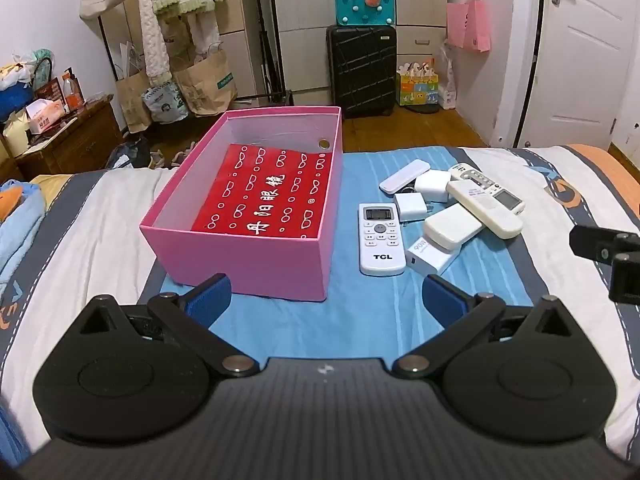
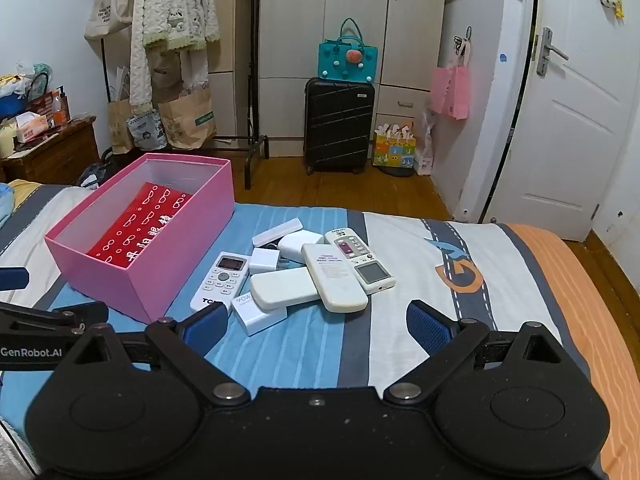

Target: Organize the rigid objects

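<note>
A pink box (image 1: 256, 254) (image 2: 120, 276) stands open on the bed with a red printed bag (image 1: 266, 196) flat inside. Right of it lies a heap of white objects: a TCL remote (image 1: 380, 240) (image 2: 220, 280), two more remotes (image 1: 484, 208) (image 2: 334, 276), chargers (image 1: 412, 206) (image 2: 264, 260), a 90W power brick (image 1: 434, 256) (image 2: 256, 312) and a slim white case (image 1: 404, 176) (image 2: 278, 232). My left gripper (image 1: 326, 296) is open and empty, just short of the box and the TCL remote. My right gripper (image 2: 316, 326) is open and empty, just short of the heap.
The bed has a blue-striped cover (image 1: 360, 320) and an orange edge at the right (image 2: 580, 300). Beyond its far edge are a black suitcase (image 1: 362, 70), paper bags, a clothes rack and a white door (image 2: 572, 120). A wooden nightstand (image 1: 68, 140) stands at the left.
</note>
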The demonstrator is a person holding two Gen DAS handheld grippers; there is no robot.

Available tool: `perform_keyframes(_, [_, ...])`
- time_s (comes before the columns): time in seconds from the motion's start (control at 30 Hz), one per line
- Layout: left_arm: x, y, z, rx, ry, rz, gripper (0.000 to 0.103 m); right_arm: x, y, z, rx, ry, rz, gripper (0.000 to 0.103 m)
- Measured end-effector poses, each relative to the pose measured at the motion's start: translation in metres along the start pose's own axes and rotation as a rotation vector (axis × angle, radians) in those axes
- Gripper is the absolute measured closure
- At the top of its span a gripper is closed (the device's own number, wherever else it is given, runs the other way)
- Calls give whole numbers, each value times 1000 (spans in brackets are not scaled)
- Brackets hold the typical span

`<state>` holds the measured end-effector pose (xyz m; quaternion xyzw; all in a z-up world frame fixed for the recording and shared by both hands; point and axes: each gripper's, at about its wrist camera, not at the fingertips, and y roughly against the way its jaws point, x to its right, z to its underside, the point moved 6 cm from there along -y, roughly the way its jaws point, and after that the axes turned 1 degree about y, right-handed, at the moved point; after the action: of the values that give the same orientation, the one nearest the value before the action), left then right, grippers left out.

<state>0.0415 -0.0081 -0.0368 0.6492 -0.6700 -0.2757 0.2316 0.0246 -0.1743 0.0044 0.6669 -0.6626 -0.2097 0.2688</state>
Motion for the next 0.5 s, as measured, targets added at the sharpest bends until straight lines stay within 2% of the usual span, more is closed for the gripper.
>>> perform_keyframes(0.5, [-5,5,5,27,23,24,0,0,-4,3,-8,0,0,5])
